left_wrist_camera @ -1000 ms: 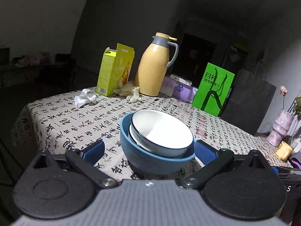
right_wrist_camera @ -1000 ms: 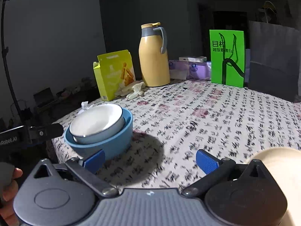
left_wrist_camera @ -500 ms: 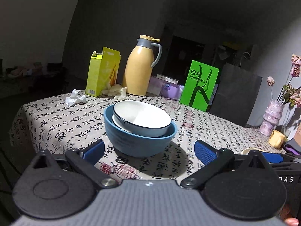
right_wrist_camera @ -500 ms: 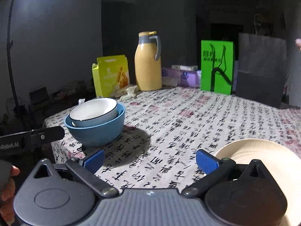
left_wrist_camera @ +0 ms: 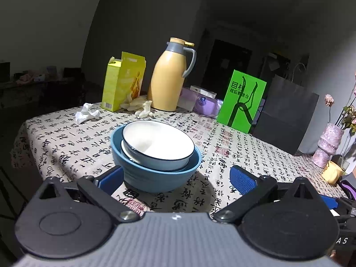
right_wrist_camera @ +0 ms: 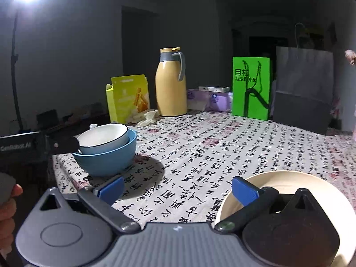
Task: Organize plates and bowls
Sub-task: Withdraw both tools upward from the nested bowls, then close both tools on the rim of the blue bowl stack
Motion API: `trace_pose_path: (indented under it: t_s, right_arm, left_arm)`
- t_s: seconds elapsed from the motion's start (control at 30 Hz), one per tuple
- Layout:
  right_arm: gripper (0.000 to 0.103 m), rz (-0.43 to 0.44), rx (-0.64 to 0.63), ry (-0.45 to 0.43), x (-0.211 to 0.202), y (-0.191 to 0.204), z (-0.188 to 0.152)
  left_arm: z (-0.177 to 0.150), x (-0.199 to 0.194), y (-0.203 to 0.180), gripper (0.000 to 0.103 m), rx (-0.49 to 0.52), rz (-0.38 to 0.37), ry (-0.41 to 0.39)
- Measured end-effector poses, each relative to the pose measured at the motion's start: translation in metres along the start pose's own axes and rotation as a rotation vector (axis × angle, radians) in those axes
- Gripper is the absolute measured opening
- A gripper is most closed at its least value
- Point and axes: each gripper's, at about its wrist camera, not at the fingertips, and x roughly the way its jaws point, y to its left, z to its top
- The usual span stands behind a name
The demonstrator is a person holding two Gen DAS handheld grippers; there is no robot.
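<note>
A white bowl [left_wrist_camera: 158, 142] sits nested in a blue bowl [left_wrist_camera: 155, 175] on the calligraphy-print tablecloth [left_wrist_camera: 255, 155]. My left gripper [left_wrist_camera: 176, 178] is open just in front of the stack. Its left finger lies beside the blue bowl's wall, and its right finger stands apart from it. In the right wrist view the same white bowl [right_wrist_camera: 104, 138] and blue bowl [right_wrist_camera: 106, 158] stand at the left. A cream plate [right_wrist_camera: 289, 182] lies at the lower right. My right gripper [right_wrist_camera: 178, 190] is open above the cloth, and its right finger overlaps the plate's near-left rim.
At the table's far side stand a yellow carton [left_wrist_camera: 122, 82], a yellow jug [left_wrist_camera: 169, 75], purple packs [left_wrist_camera: 204, 104], a green bag [left_wrist_camera: 241, 104] and a dark paper bag [left_wrist_camera: 287, 120]. A crumpled tissue [left_wrist_camera: 85, 114] lies near the left edge. A vase [left_wrist_camera: 327, 142] is at the right.
The left gripper backed off from the bowls, then came in again with its left finger beside the blue bowl. The right gripper drew back, and more of the cream plate shows.
</note>
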Motion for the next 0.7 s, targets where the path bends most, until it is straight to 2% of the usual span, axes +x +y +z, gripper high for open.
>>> trace_pose_path:
  t_s: [0.1, 0.27, 0.37, 0.5, 0.7]
  right_arm:
    - [0.103, 0.027, 0.010, 0.025, 0.011, -0.007, 0.007]
    - [0.103, 0.148, 0.057, 0.116, 0.044, -0.024, 0.032]
    - [0.103, 0.176, 0.051, 0.186, 0.067, -0.024, 0.050]
    - [0.103, 0.210, -0.021, 0.301, 0.096, -0.016, 0.075]
    - [0.103, 0.227, 0.036, 0.340, 0.116, -0.024, 0.109]
  left_arm:
    - [0.009, 0.013, -0.002, 0.103, 0.000, -0.002, 0.017]
    - [0.034, 0.037, -0.006, 0.103, 0.025, 0.000, 0.034]
    - [0.056, 0.054, -0.004, 0.103, 0.041, -0.004, 0.078]
    - [0.089, 0.077, 0.001, 0.103, 0.043, 0.000, 0.147]
    - [0.118, 0.098, -0.001, 0.103, 0.082, 0.032, 0.248]
